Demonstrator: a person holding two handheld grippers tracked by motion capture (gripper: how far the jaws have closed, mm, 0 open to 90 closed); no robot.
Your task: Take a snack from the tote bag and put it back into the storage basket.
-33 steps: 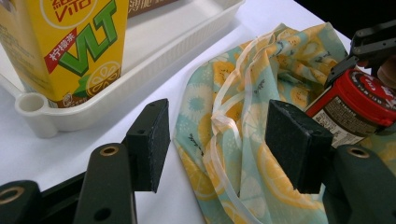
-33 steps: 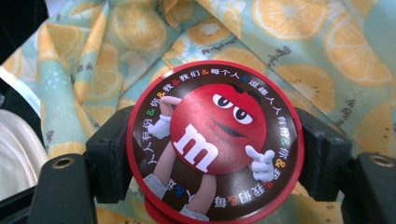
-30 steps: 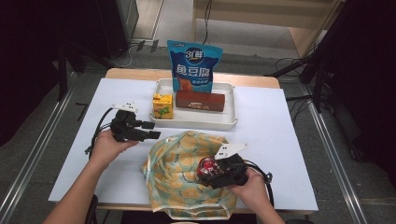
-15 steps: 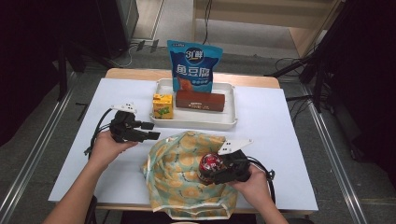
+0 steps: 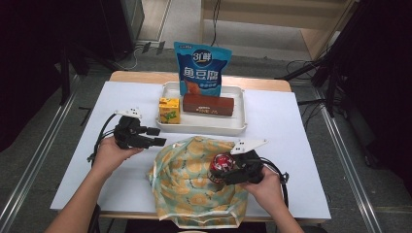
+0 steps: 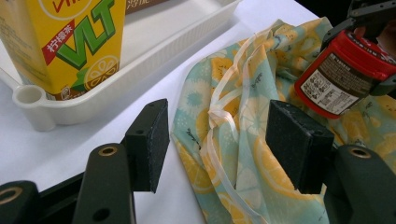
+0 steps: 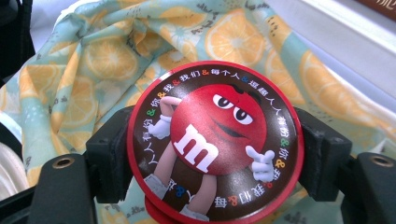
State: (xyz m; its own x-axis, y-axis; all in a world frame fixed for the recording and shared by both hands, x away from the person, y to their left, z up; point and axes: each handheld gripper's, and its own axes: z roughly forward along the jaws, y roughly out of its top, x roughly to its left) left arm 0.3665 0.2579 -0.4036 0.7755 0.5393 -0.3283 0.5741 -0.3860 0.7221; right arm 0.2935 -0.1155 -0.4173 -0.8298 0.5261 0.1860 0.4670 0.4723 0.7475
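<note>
The right hand-held gripper is clamped on a red candy tub, one black jaw on each side of its round lid. In the right gripper view the tub sits right betw. the jaws, w/ a red cartoon face on top. The tub is up over the lemon-print cloth bag, which lies crumpled at the front of the white worktop. The left hand-held gripper is wide open & holds nothing. It lies low by the bag's left edge, jaws pointing at the bag. In the left gripper view the bag's edge & its thin drawstring lie betw. the two open jaws, but I can't tell if they touch the cloth. Farther off there, the tub hangs tilted over the bag. Behind the bag is a white tray w/ a yellow drink box, a brown box & a blue snack bag standing at the back.
</note>
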